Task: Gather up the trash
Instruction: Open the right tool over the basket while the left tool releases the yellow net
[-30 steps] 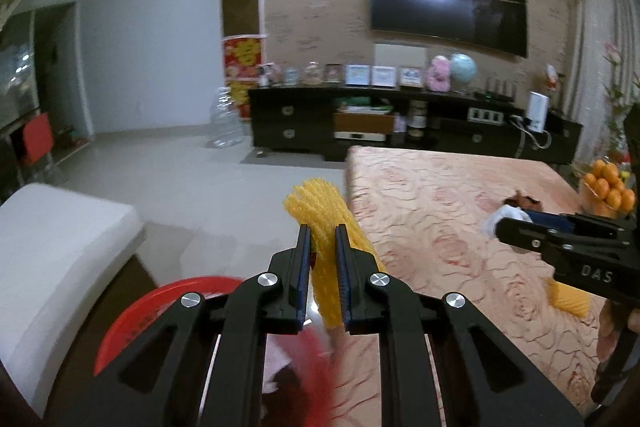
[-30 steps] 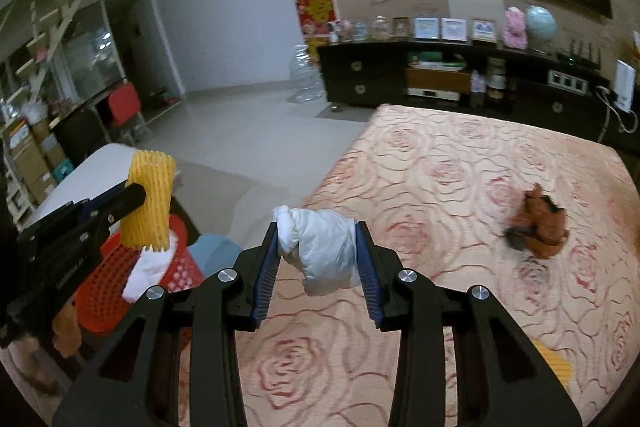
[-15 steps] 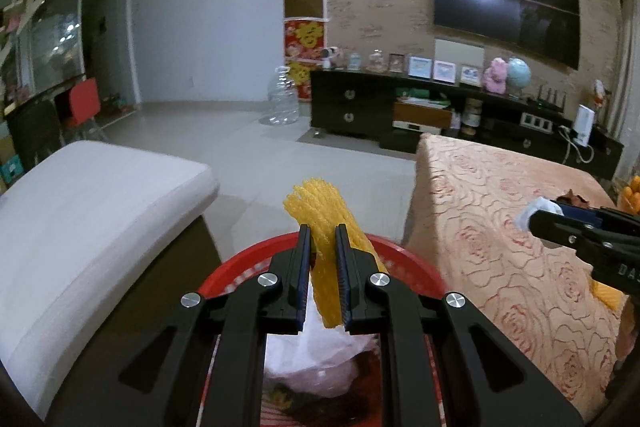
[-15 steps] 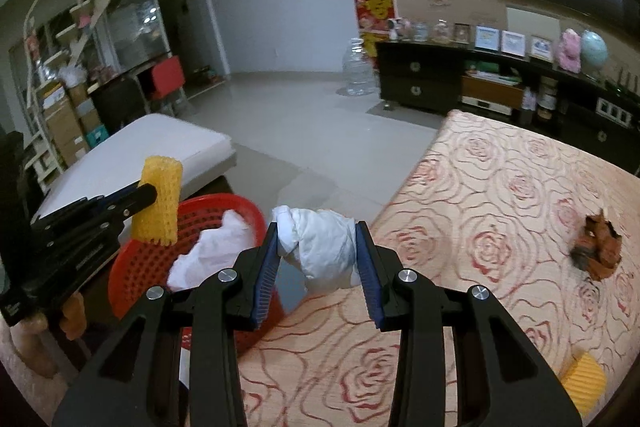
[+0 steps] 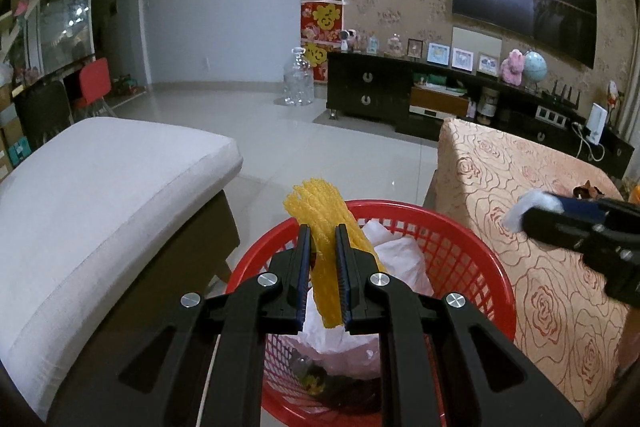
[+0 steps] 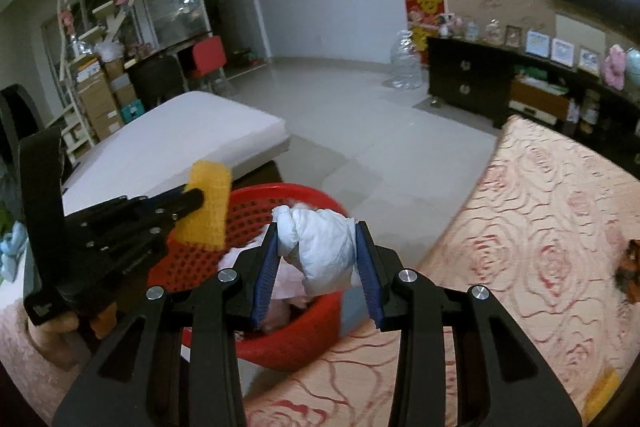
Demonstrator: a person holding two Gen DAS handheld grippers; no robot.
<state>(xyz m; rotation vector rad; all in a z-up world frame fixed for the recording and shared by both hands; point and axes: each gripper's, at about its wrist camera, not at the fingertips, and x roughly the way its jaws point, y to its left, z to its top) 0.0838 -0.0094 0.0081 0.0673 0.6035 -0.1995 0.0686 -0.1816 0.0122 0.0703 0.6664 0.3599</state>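
My left gripper is shut on a yellow foam net sleeve and holds it over the red mesh basket, which holds white plastic and dark scraps. It also shows in the right wrist view with the sleeve. My right gripper is shut on a crumpled white tissue wad, over the near rim of the basket beside the table edge. It also appears in the left wrist view.
A rose-patterned table stands right of the basket, with a brown scrap and a yellow piece on it. A white cushioned bench is on the left. A dark TV cabinet lines the far wall.
Both grippers have swung left from over the table to the red basket, carrying the yellow sleeve and the tissue wad. Both stay shut.
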